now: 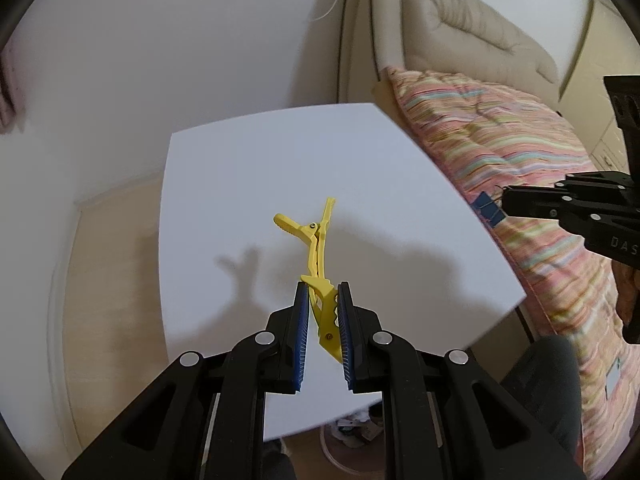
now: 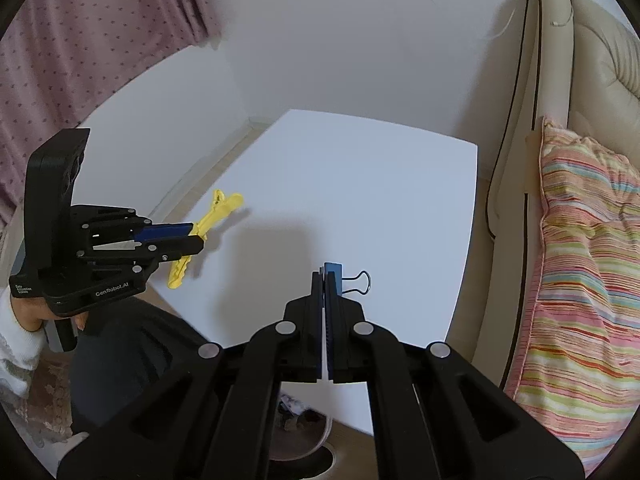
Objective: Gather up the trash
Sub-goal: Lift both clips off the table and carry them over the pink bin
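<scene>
A yellow plastic hair clip is pinched between the blue pads of my left gripper, which is shut on it. A second yellow piece sticks out beyond the tips, and its shadow falls on the white table below. In the right wrist view the left gripper hangs over the table's left edge with the yellow clip. My right gripper is shut on a blue binder clip, its wire loop poking out to the right. From the left wrist, the right gripper and binder clip hang over the table's right edge.
A beige sofa with a striped cushion stands right of the white table. Pink curtain hangs at the left. A round bin with scraps sits on the floor under the table's near edge. A hand holds the left gripper.
</scene>
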The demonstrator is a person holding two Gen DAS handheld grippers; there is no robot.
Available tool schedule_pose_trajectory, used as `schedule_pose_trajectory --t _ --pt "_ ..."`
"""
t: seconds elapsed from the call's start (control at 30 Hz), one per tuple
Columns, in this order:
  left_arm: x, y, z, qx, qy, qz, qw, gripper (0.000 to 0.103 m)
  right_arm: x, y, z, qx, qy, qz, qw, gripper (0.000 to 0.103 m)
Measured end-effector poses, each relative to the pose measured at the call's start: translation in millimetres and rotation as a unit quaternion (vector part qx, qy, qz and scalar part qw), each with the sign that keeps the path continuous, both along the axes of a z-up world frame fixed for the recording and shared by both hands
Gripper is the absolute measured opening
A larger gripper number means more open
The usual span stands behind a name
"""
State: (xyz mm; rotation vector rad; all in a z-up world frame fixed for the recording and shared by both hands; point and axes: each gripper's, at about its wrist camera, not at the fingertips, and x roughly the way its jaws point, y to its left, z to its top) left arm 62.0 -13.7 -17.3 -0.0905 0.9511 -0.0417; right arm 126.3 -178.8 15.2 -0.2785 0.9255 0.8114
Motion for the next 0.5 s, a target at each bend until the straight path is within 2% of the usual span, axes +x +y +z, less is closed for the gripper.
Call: schedule_pose_trajectory --t 0.33,0.5 --pt "-47 -16 22 -0.004 -0.035 -0.032 0.9988 0.015 -58 -11 13 0.019 -0.016 0.019 1.0 0.001" --pt "-71 -24 22 -0.006 -0.042 -0.044 0.9981 0.015 -85 -17 13 0.026 -0.015 0.025 0.999 0.001"
